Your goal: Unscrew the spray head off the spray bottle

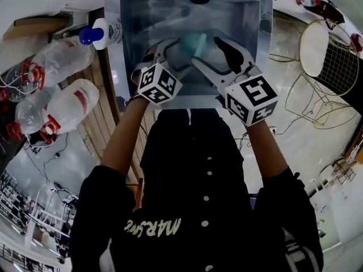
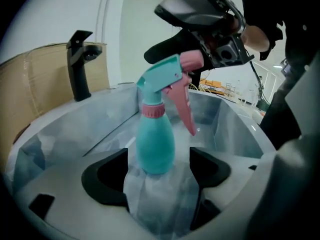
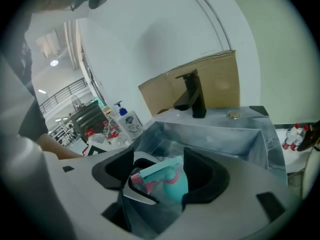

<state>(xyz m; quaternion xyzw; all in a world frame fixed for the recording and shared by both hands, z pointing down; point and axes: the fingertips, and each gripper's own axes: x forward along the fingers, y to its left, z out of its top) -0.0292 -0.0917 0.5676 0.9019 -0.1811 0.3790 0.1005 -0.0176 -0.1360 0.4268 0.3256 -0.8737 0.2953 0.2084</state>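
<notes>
Left claw (image 2: 159,175), right claw (image 3: 161,176) — both wide open, gripping nothing, one spray bottle (image 2: 155,144) between

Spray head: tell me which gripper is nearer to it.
Right. The right gripper has its open jaws either side of the spray head; the left gripper, also open, flanks the bottle lower down.

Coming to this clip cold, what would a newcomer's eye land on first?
First, the teal spray bottle with its pink trigger, standing upright in the grey sink in front of a black faucet. Next, the left gripper and the right gripper, one on each side of the bottle, both with jaws wide apart and not clamped on it.
</notes>
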